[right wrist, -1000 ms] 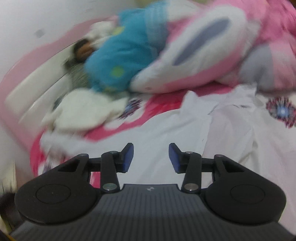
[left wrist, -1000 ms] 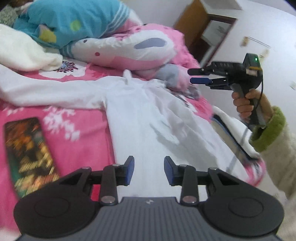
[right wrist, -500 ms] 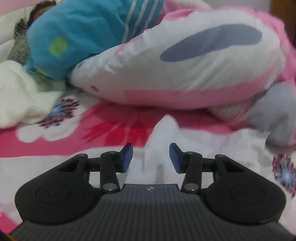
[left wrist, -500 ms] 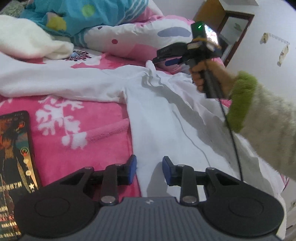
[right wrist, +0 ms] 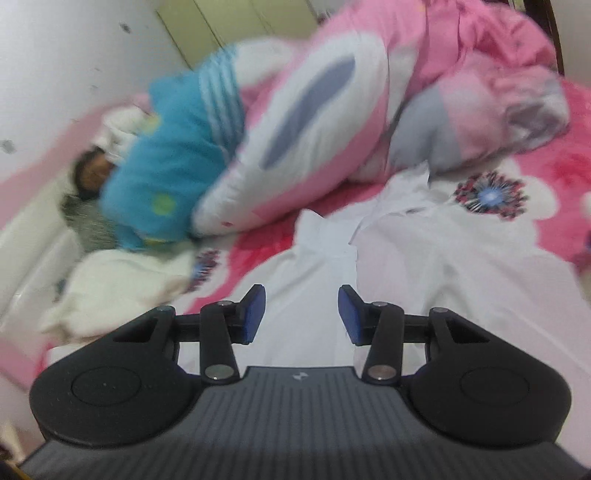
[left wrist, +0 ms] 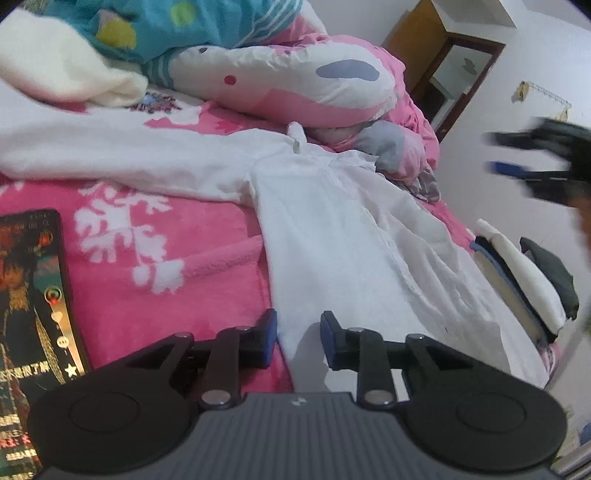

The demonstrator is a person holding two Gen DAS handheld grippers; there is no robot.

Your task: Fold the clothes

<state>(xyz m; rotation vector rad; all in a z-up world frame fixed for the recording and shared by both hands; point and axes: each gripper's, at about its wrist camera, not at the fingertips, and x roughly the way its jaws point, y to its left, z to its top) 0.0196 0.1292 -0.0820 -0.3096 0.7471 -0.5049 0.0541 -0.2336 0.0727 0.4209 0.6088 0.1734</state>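
Swung out to the far right since the earlier frame, the blurred right claw (left wrist: 524,166) leaves the left claw (left wrist: 298,334) closing, nothing pinched, at the white shirt's (left wrist: 351,240) hem. Right view: pads apart, empty above the collar; shirt still spread unfolded on the bed (right wrist: 554,177).

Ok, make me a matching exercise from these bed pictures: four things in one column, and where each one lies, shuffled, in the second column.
Things:
1. white shirt
2. phone
3. blue patterned bundle
4. folded stack

Places:
A. far left on the pink blanket, screen lit
B. off the bed's right edge
C. spread flat down the middle of the bed, one sleeve stretched left
D. at the back, on top of the pink and white quilt

Pairs: 1-C, 2-A, 3-D, 4-B
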